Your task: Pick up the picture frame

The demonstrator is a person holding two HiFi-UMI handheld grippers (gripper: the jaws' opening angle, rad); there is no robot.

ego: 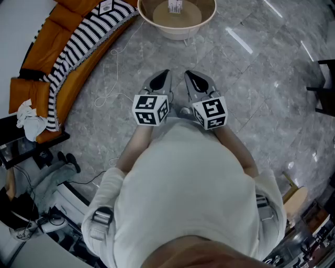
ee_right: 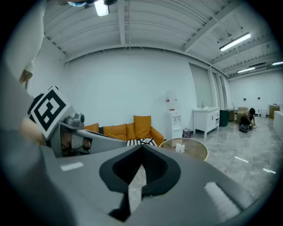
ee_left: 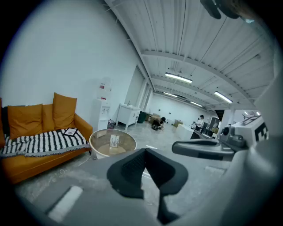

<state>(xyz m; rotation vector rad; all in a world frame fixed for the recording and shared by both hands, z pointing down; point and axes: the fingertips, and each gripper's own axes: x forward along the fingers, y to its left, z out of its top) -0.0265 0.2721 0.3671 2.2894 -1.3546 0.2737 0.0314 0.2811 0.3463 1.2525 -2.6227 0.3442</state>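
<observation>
A small upright picture frame [ego: 175,6] stands on the round glass-topped table [ego: 157,25] at the top of the head view, well ahead of both grippers; it also shows in the left gripper view [ee_left: 114,140] and the right gripper view [ee_right: 180,148]. A flat dark-framed picture [ee_left: 70,131] lies on the striped blanket of the sofa. My left gripper [ego: 161,78] and right gripper [ego: 194,79] are held side by side in front of the person's body, over the floor. Both are shut with nothing between the jaws [ee_left: 145,152] [ee_right: 141,149].
An orange sofa [ego: 36,57] with a black-and-white striped blanket [ego: 86,39] runs along the left. A thin white cord [ego: 112,78] lies on the grey floor. A black chair [ego: 324,89] stands at the right edge. A water dispenser [ee_left: 102,110], a white cabinet [ee_left: 128,115] and distant people are farther off.
</observation>
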